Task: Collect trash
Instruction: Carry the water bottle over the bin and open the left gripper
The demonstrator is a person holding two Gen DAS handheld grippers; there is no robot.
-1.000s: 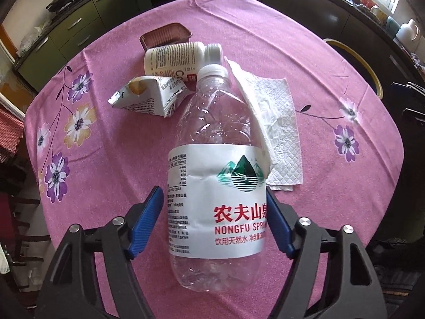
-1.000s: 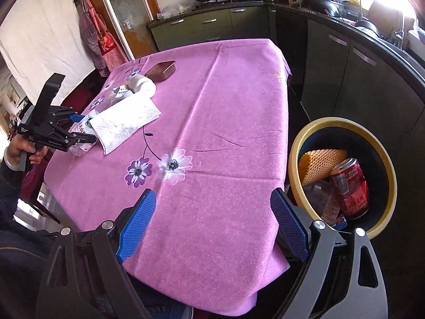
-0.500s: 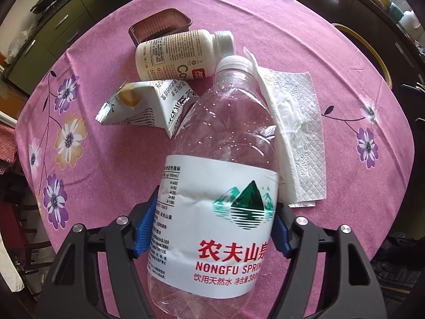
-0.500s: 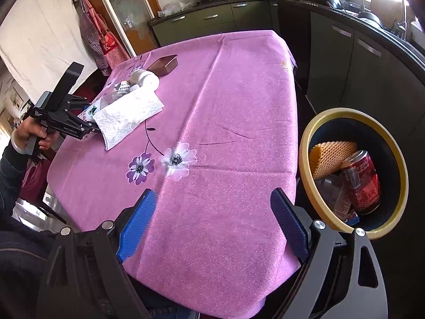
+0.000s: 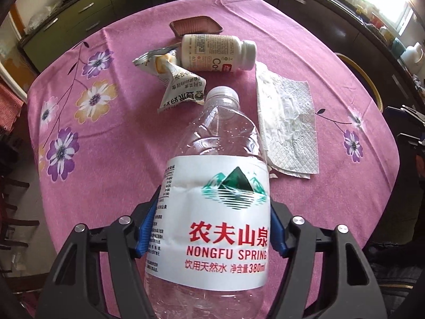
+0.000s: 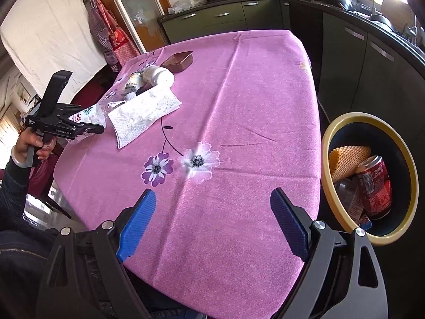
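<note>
My left gripper is shut on an empty clear water bottle with a white Nongfu Spring label, held above the pink table; it also shows in the right wrist view. Beyond it lie a crumpled carton, a white drink bottle on its side, a white paper napkin and a brown tray. My right gripper is open and empty over the table's near edge. A yellow-rimmed bin at the right holds a red can and other trash.
The table wears a pink flowered cloth. Dark kitchen cabinets run along the far and right sides, close to the bin. A chair stands at the table's left.
My left gripper closed on the water bottle and lifted it off the table. The right gripper shifted only slightly.
</note>
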